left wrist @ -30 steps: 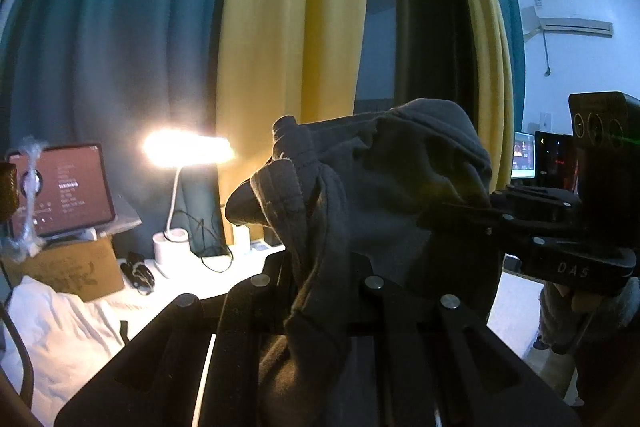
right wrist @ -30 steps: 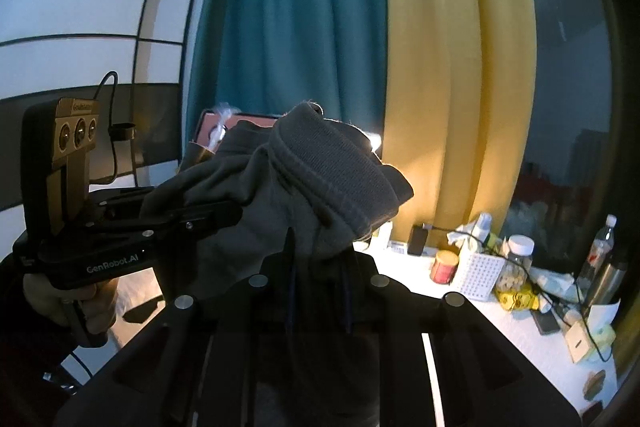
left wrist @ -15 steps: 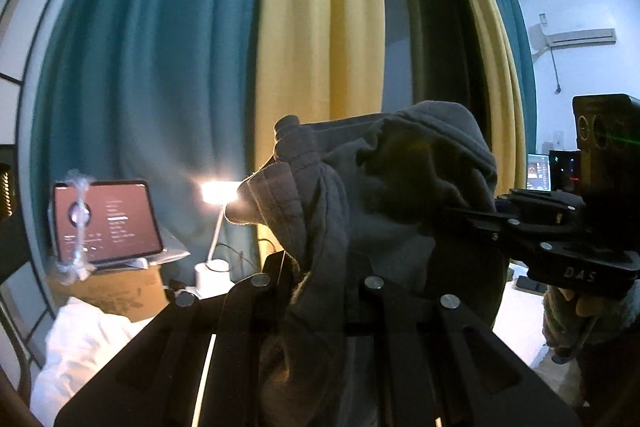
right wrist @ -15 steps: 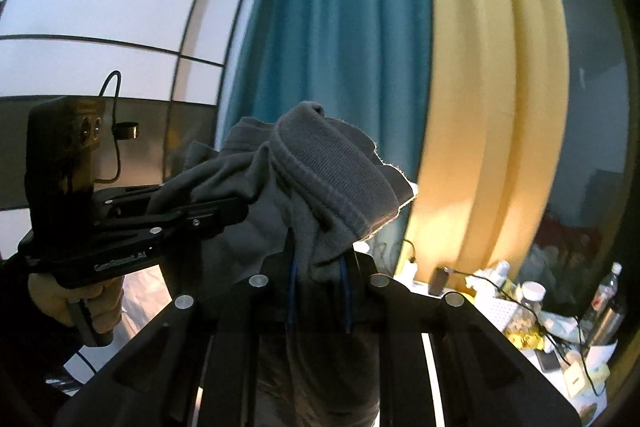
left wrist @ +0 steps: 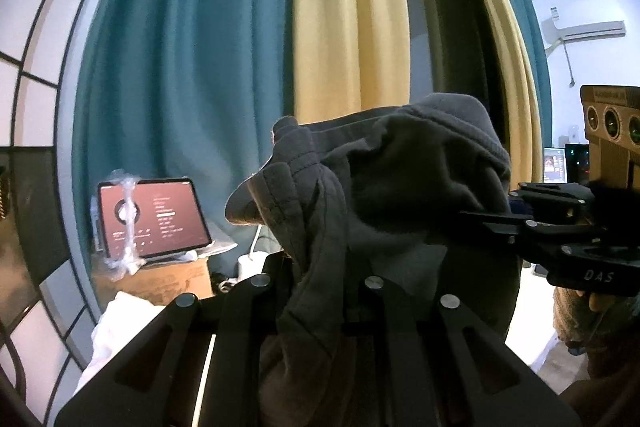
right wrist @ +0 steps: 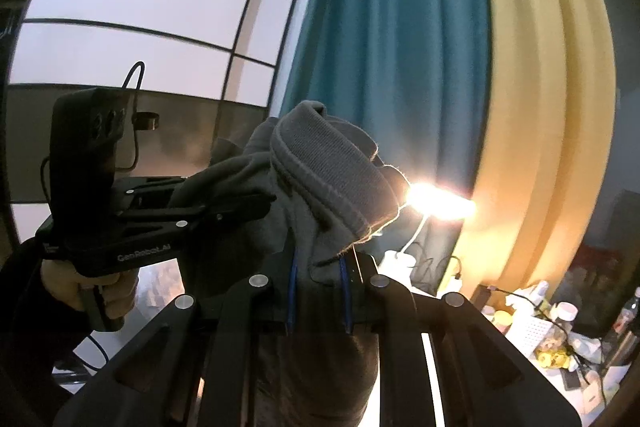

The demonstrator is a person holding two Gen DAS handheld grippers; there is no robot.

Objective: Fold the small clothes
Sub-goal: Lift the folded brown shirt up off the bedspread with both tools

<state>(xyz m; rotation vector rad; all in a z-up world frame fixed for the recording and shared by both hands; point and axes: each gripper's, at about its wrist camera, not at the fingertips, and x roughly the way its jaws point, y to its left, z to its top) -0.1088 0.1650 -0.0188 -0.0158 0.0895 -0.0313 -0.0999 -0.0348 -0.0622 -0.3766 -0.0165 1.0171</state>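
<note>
**Grey garment held up between two grippers**

While both tools point at the curtains [left wrist: 192, 75], a grey garment [left wrist: 384, 195] hangs bunched between them, off any surface. The left gripper [left wrist: 316, 267] is clamped on one edge, cloth spilling over its fingers. The right gripper [right wrist: 320, 263] pinches a ribbed hem. Beyond the right tool a lamp [right wrist: 436, 203] glows; past the left stands a tablet [left wrist: 154, 217].

The right gripper [right wrist: 318, 267] pinches a grey garment [right wrist: 328, 179] held up in the air. The left gripper [right wrist: 256, 207] clamps it from the side, before teal and yellow curtains [right wrist: 460, 67] and a glowing lamp [right wrist: 440, 201].
</note>
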